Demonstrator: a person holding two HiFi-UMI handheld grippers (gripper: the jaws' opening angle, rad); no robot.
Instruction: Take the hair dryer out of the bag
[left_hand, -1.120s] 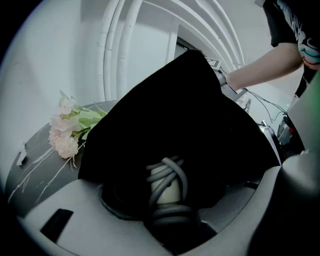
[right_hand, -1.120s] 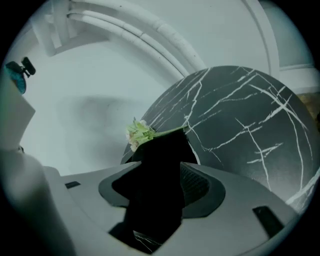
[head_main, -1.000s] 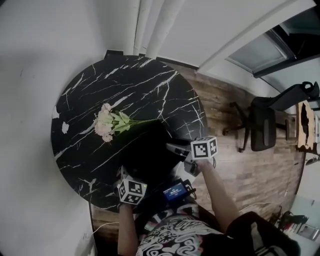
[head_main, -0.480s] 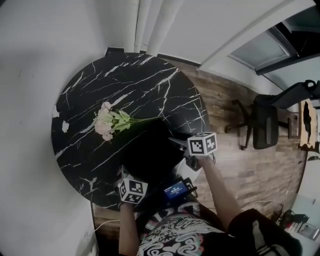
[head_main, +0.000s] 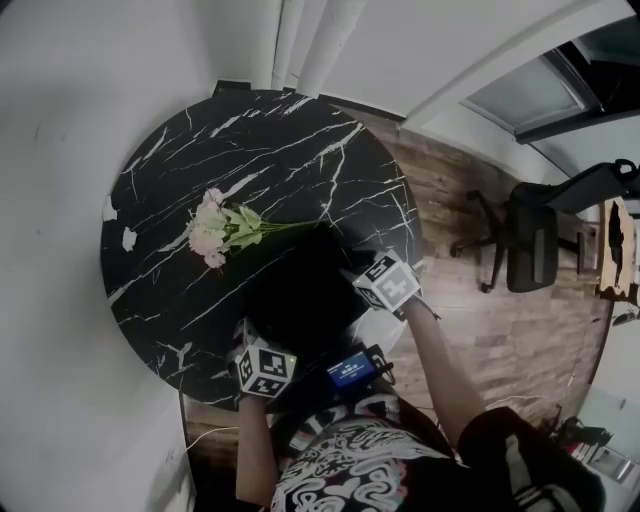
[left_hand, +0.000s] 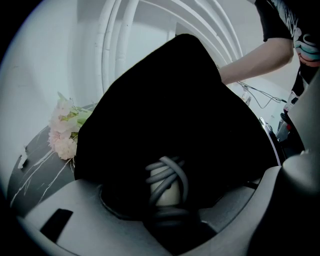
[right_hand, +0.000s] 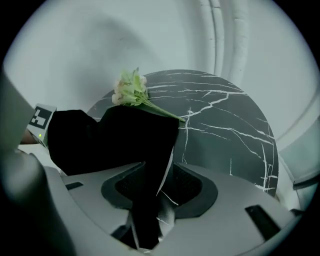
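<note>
Jaws, left gripper (left_hand: 170, 209): mine, clamped on the grey handle of the hair dryer (left_hand: 164, 187), which has its cord wound round it; the handle pokes out of the mouth of the black bag (left_hand: 170, 100) towards me; the rest of the dryer is hidden inside the bag.
Jaws, right gripper (right_hand: 157, 192): mine, apart and closing; a hanging fold of the bag's black cloth runs down between them; a strip of worktop shows through beside the fold, so the pads do not yet press on it.
Bag: lies on the near right part of the worktop; in the head view my left gripper is at its near edge and my right gripper at its right edge.
Worktop (right_hand: 225, 120): round, black stone with white veins.
Flowers (right_hand: 129, 90): one small bunch, pale blooms and green stems, lying flat; the stems reach the bag's far edge.
Floor (head_main: 480, 330): wooden boards, to the right of the worktop.
Chair (head_main: 535, 245): black office chair, well apart from the worktop on the right.
</note>
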